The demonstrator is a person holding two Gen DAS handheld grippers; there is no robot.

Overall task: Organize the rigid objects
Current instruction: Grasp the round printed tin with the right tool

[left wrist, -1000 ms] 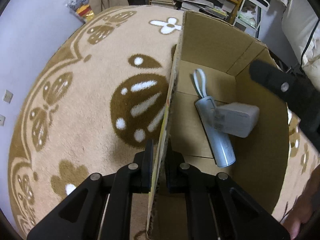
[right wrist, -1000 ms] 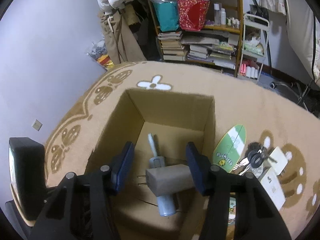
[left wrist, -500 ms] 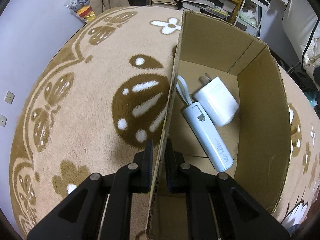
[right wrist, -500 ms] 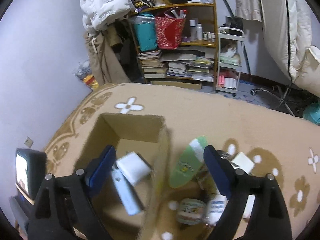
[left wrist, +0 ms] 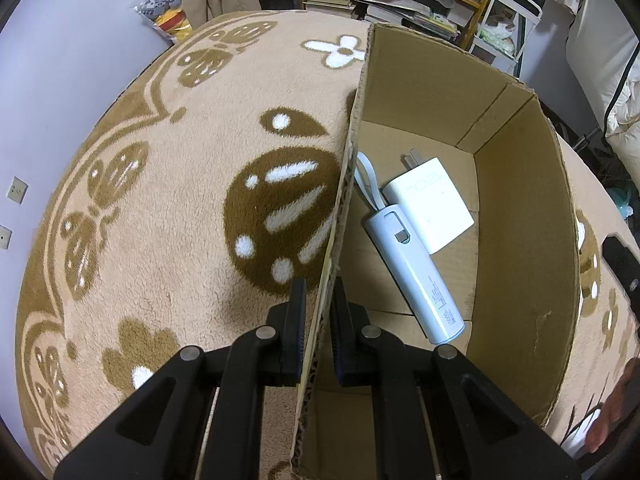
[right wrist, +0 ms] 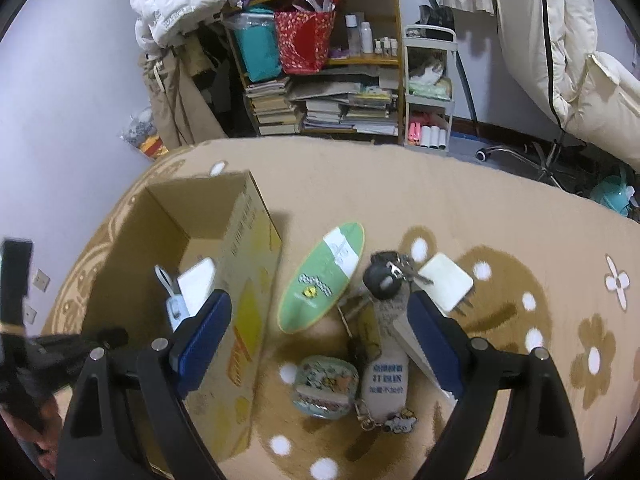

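While the left gripper (left wrist: 316, 312) reaches forward low over the rug, its two fingers straddle the near wall of the cardboard box (left wrist: 520, 208), one pad outside and one inside, pinched nearly together on the cardboard edge. The right gripper (right wrist: 320, 332) hangs above the rug (right wrist: 460, 200) to the right of the box, tilted downward, its blue-padded fingers (right wrist: 204, 324) spread wide with nothing between them; the left finger sits over the box's right wall, the right one over the loose items.

Inside the box lie two things: one pale blue cylindrical power bank (left wrist: 416, 276) with a looped strap, lying diagonally on the floor of the box, and one white plug-in charger (left wrist: 432, 204) touching it on the far right side, prongs pointing toward the far wall.

On the rug just right of the box, five loose things can be counted: one green and white oval board (right wrist: 324, 276) nearest the box, one bunch of keys (right wrist: 386, 276) with a black fob, one long grey tag with printed characters (right wrist: 386, 376), one small patterned round-cornered case (right wrist: 324, 386) and one white square adapter (right wrist: 446, 282) farthest from the box. This view is motion-blurred, so something flat under the tag may be a further item.
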